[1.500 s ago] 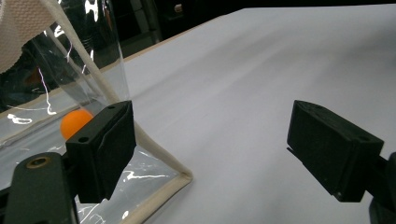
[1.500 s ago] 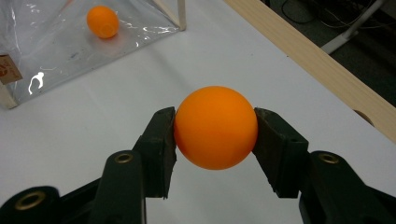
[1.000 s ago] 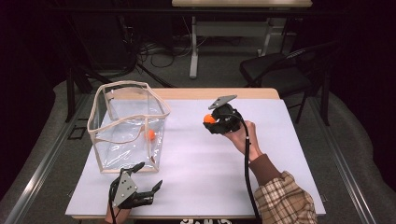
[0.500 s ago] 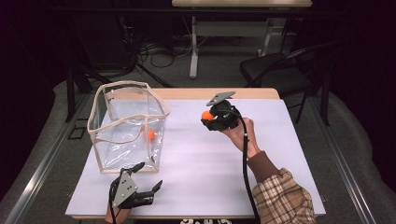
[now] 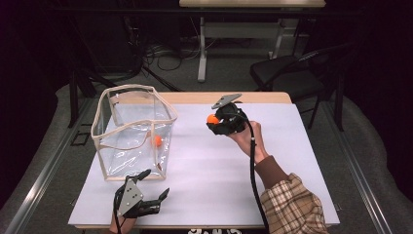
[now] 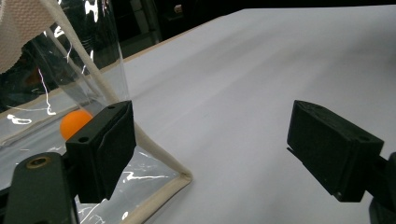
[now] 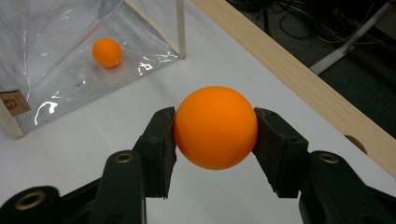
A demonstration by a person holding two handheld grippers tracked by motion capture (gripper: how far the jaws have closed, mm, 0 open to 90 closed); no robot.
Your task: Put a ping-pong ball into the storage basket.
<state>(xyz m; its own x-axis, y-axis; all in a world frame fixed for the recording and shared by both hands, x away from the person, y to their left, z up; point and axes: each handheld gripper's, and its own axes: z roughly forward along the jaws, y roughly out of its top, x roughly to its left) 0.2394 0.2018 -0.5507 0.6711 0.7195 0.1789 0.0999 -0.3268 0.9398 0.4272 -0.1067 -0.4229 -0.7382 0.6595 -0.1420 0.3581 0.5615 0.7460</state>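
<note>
Now, line by line —

Held ball: an orange ball sits pinched between the two black jaws of the right gripper, one pad pressing on each side of it, lifted clear of the white table.

What has changed: compared with a second ago the right gripper with its ball has shifted slightly, away from the person and a little toward the left in the high view, so it now hangs nearer the clear bag; the grip itself looks the same, jaws clamped on the ball throughout.

Left gripper: the left gripper rests at the near edge of the table, just in front of the bag's near corner, its jaws standing wide with nothing between them; it has kept its place.

Bag: upright, its cream-trimmed mouth open to the top, with a second orange ball already lying on its floor.

Gap to go: the held ball is still well apart from the bag's mouth — to the right of it in the high view and roughly level with its rim.

Meaning for the work: I judge this to be the carry stage; the ball is secured, and what is left is to bring it over the opening and release it beside the one inside.

Risk: the bag's walls are soft, so a clipped rim could fold in.
</note>
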